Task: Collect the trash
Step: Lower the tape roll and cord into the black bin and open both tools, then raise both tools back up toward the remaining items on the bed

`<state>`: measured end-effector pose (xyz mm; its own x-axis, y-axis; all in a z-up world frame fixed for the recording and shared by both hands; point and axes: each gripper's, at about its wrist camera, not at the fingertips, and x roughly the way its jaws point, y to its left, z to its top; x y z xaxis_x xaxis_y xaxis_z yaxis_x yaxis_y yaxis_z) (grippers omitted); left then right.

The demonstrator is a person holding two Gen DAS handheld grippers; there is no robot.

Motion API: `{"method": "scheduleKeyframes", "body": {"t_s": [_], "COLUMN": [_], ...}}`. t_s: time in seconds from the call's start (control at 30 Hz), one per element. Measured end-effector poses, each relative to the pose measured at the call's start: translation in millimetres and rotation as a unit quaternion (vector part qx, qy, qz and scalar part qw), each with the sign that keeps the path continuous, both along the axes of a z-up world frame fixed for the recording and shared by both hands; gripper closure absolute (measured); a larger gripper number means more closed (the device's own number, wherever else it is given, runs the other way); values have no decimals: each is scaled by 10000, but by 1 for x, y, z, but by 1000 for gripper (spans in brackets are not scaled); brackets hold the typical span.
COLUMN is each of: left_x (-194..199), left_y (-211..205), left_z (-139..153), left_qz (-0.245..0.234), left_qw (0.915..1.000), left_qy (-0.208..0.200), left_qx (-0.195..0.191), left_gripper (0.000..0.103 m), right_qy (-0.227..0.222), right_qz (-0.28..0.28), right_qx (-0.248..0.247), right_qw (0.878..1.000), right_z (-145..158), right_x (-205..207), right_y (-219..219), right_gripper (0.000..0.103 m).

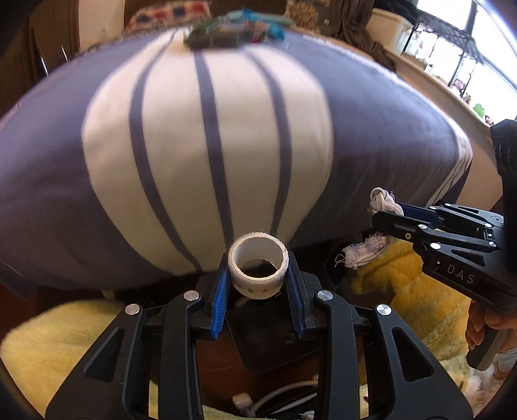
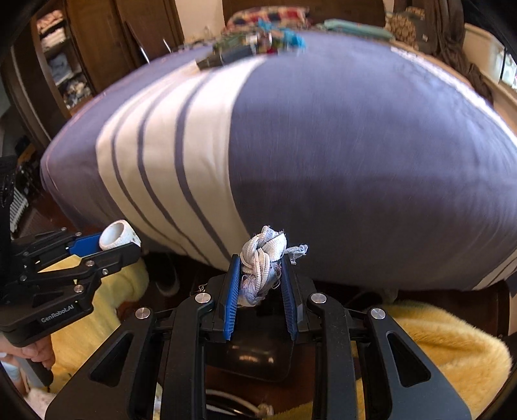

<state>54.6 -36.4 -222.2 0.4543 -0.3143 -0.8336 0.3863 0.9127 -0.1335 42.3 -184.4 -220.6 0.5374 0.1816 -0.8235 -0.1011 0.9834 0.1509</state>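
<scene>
My left gripper (image 1: 258, 284) is shut on a white tape roll (image 1: 258, 269), its blue pads pressing both sides; the roll's hole faces the camera. The same roll (image 2: 119, 239) shows at the left of the right wrist view, in the left gripper (image 2: 113, 247). My right gripper (image 2: 261, 284) is shut on a knotted scrap of frayed white cloth (image 2: 263, 258). That scrap (image 1: 383, 202) hangs from the right gripper (image 1: 384, 213) at the right of the left wrist view. Both grippers hover over a dark open bin (image 1: 268, 342) between them and the bed; the bin (image 2: 255, 355) lies under the right jaws too.
A bed with a purple and white striped cover (image 1: 206, 145) fills the space ahead. Several small packets and items (image 1: 232, 27) lie at its far end. Yellow fluffy fabric (image 2: 446, 349) lies on both sides of the bin. White cables (image 1: 274, 400) lie below.
</scene>
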Motion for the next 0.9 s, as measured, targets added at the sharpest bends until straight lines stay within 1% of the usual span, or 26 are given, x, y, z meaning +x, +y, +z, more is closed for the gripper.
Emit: {"method": "scheduleKeyframes", "body": {"t_s": [0.13, 0.3, 0.37, 0.47, 0.6, 0.7, 0.73, 0.77, 0.83, 0.9], "left_x": [2, 6, 7, 7, 8, 10, 10, 10, 10, 11], "left_y": [-5, -10, -12, -15, -20, -23, -23, -24, -25, -24], "left_z": [-34, -78, -91, -107, -118, -121, -122, -122, -121, -119], "left_qz": [-90, -245, -311, -444, -544, -592, -597, -589, -561, -515], "left_qw": [9992, 9944, 9917, 9876, 9833, 9818, 9815, 9815, 9815, 9823], "left_qy": [373, 1021, 1244, 1504, 1734, 1799, 1814, 1817, 1825, 1790], "left_qx": [127, 84, 57, 54, 93, 112, 124, 144, 162, 192], "left_gripper": [72, 72, 72, 72, 71, 72, 71, 70, 66, 57], "right_qy": [356, 917, 1082, 1244, 1405, 1451, 1454, 1458, 1453, 1432], "right_qz": [-24, -93, -114, -121, -132, -135, -140, -141, -156, -176], "right_qx": [54, 336, 389, 422, 409, 450, 463, 481, 518, 522], "right_qw": [9993, 9952, 9933, 9913, 9892, 9883, 9882, 9880, 9879, 9882], "right_z": [-29, -71, -82, -92, -98, -99, -99, -99, -98, -97], "right_x": [5, 10, 12, 15, 21, 24, 25, 26, 27, 28], "right_y": [1, -2, -3, -2, -1, 0, -1, -1, -2, -3], "right_gripper": [78, 78, 78, 77, 75, 74, 70, 64, 58, 57]}}
